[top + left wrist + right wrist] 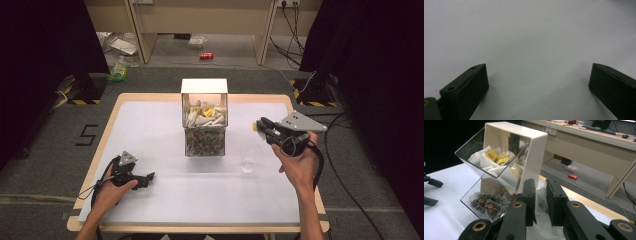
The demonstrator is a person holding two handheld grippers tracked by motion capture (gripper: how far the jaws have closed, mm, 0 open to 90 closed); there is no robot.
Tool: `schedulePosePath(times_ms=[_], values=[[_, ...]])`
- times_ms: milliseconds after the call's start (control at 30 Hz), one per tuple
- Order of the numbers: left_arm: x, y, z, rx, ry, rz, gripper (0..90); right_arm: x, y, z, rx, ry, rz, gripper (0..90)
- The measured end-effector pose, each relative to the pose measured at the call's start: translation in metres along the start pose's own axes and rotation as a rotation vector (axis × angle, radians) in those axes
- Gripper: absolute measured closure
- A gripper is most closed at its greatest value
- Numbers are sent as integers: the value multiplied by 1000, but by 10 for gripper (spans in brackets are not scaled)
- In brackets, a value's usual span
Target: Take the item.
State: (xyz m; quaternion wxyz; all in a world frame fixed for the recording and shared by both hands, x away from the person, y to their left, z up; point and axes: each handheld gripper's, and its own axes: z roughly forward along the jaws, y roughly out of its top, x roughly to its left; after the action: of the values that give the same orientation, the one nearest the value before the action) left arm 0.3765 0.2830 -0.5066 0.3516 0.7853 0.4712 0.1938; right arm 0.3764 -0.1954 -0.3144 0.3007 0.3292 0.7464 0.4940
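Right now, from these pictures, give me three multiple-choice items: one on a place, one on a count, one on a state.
1. Where does the clear glass stand?
A. On top of the dispenser
B. On the table, in front of the dispenser and to its right in the high view
C. On the floor

2. How many stacked bins of tea bags does the dispenser have?
A. One
B. Two
C. Four

3. What state is the right gripper in?
A. Wide open and empty
B. Shut on the glass
C. Shut on a white tea bag

Answers:
1 B, the high view shows the glass on the white tabletop near the dispenser's front right corner.
2 B, the right gripper view shows an upper and a lower clear bin.
3 C, white mesh sits pinched between its two close-set jaws.
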Motion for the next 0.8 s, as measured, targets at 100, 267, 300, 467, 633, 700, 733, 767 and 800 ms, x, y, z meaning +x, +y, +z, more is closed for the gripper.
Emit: schedulePosePath(times_ms=[100,267,300,467,633,700,733,767,800], values=[[0,0,0,-3,0,0,18,0,-4,0,-1,-2,2,784],[0,0,0,-2,0,0,18,1,-13,-1,-8,-4,15,783],[0,0,0,-2,1,0,18,1,-14,-1,-11,-2,21,783],[0,0,0,-2,1,0,18,2,-18,0,-6,-3,22,783],[0,0,0,-1,1,1,18,4,-21,0,0,0,19,782],[0,0,0,-2,0,0,18,5,-24,0,4,3,22,782],[0,0,0,-2,0,0,18,5,-24,0,4,3,22,782],[0,0,0,-2,1,0,18,5,-26,1,11,5,22,781],[0,0,0,-2,1,0,18,6,-28,2,17,8,25,781]])
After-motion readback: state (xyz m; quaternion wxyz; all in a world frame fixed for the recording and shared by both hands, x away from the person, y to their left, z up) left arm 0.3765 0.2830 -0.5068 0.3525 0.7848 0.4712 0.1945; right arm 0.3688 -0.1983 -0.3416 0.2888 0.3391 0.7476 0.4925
